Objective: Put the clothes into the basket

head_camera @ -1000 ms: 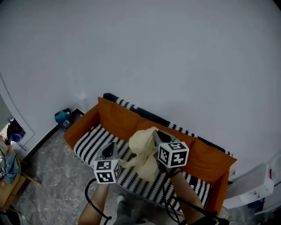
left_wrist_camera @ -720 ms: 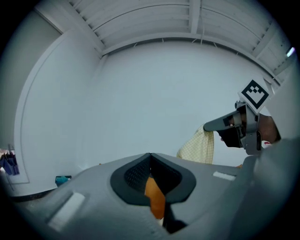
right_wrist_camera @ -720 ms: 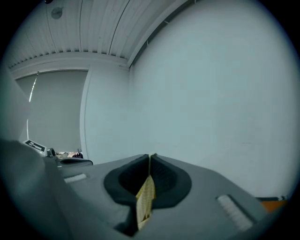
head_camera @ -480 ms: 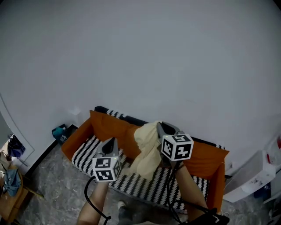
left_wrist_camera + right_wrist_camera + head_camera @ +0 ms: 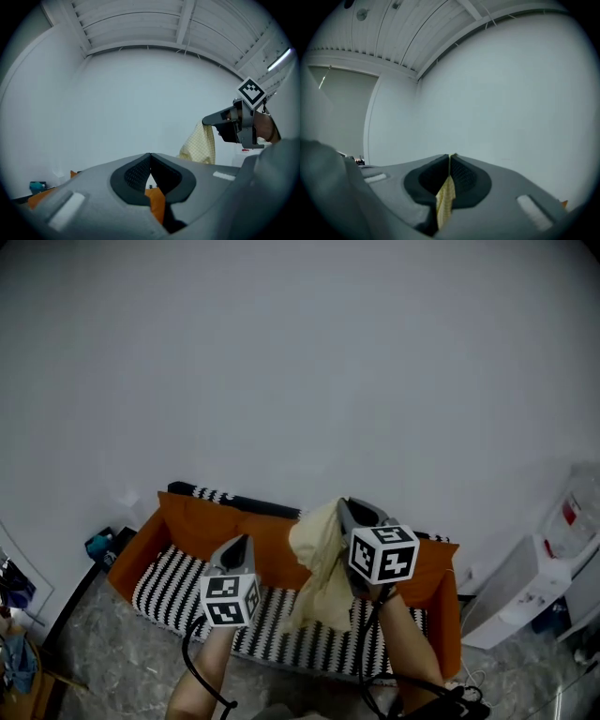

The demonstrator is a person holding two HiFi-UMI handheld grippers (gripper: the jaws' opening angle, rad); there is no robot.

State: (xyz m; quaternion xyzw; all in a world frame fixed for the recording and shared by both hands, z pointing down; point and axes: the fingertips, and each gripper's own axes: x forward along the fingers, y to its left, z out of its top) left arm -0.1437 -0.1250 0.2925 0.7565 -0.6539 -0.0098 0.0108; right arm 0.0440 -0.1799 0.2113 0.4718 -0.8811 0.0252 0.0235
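**A:** Where is the garment right now?

**B:** The pale yellow garment hangs from the right gripper, in front of the orange sofa and, as far as I can judge, lifted off its striped seat cover. The jaws are pressed together on a fold near the top edge. In the right gripper view a strip of checked fabric sits pinched between the pads and trails down out of them.

**A:** Why hold it by one edge?

**B:** My guess is that, gripped high by one edge, the cloth falls into a narrow drape instead of spreading. That should make it easier to lower into an opening. The gripper points roughly level at the white wall, so the fabric hangs free below it.

**A:** And the left gripper?

**B:** Its jaws meet tip to tip with nothing between them. Only the sofa's orange shows through the gap behind the pads. It is held beside the right one, near the cloth but apparently not touching it. I read it as a spare, close enough to gather a trailing hem.

**A:** Is the basket in sight?

**B:** No view shows it. So the garment is picked up, and carrying and dropping it are not yet done. One thin pinch could slip.
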